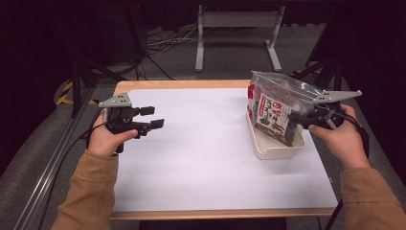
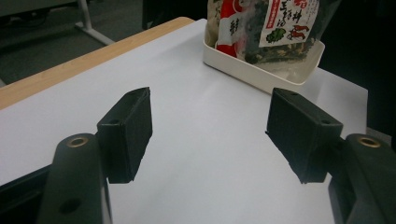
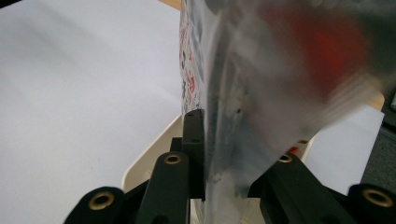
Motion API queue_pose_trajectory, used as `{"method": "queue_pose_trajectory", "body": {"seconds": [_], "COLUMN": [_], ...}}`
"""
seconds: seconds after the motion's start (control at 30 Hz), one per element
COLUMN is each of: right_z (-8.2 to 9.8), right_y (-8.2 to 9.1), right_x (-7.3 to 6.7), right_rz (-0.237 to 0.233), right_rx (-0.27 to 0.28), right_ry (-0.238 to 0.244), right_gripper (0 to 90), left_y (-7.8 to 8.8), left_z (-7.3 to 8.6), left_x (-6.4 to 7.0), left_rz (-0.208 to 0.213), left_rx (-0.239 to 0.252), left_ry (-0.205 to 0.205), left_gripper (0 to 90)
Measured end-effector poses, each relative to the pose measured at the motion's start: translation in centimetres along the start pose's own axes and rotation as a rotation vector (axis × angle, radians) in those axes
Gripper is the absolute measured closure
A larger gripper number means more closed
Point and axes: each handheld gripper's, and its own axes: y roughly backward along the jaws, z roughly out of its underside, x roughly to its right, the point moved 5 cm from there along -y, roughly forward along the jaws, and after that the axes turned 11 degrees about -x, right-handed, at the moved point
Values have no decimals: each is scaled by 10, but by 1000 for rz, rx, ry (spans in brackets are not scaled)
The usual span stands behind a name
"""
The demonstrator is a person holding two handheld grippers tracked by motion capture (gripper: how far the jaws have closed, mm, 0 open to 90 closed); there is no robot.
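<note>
From up high I see my right gripper (image 1: 299,116) clamped on a clear bag of snacks (image 1: 277,108), pinching it at its right edge while the bag stands upright in a white tray (image 1: 273,147) on the right part of the table (image 1: 191,158). The bag's lower end sits down inside the tray, and its top rises above the gripper. Through the right gripper view, the bag (image 3: 243,93) runs straight up between my two black jaws, which press against it from either side, so the grip is firm; the plastic close to the lens is blurred and I can't read the print there. The tray's pale rim (image 3: 144,163) shows just behind the left jaw. In the high view, my left gripper (image 1: 158,116) hangs over the left side of the white tabletop, well apart from the tray and the bag, its jaws pointing toward them. Looking along the left gripper (image 2: 210,135), the two pads stand wide apart with nothing between them but the bare table surface (image 2: 196,140), and the tray (image 2: 261,70) with the bag (image 2: 275,28) in it lies far ahead, beyond the jaw tips.
</note>
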Motion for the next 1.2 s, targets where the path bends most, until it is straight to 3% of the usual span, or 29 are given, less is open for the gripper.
{"method": "queue_pose_trajectory", "body": {"seconds": [0.53,1.0,1.2], "right_z": [10,23,24], "right_y": [-19,-21,-22], "right_x": [1,3,10], "right_rz": [-1,2,28], "right_rx": [-14,32,33], "right_ry": [-25,-30,-46], "right_gripper": [779,778,760], "left_y": [-1,-1,1], "left_z": [1,5,9], "left_x": [-1,0,-1], "left_rz": [-3,-6,-12], "left_rx": [-4,-16,-22], "left_ry": [1,12,17], "left_gripper": [319,317,316]}}
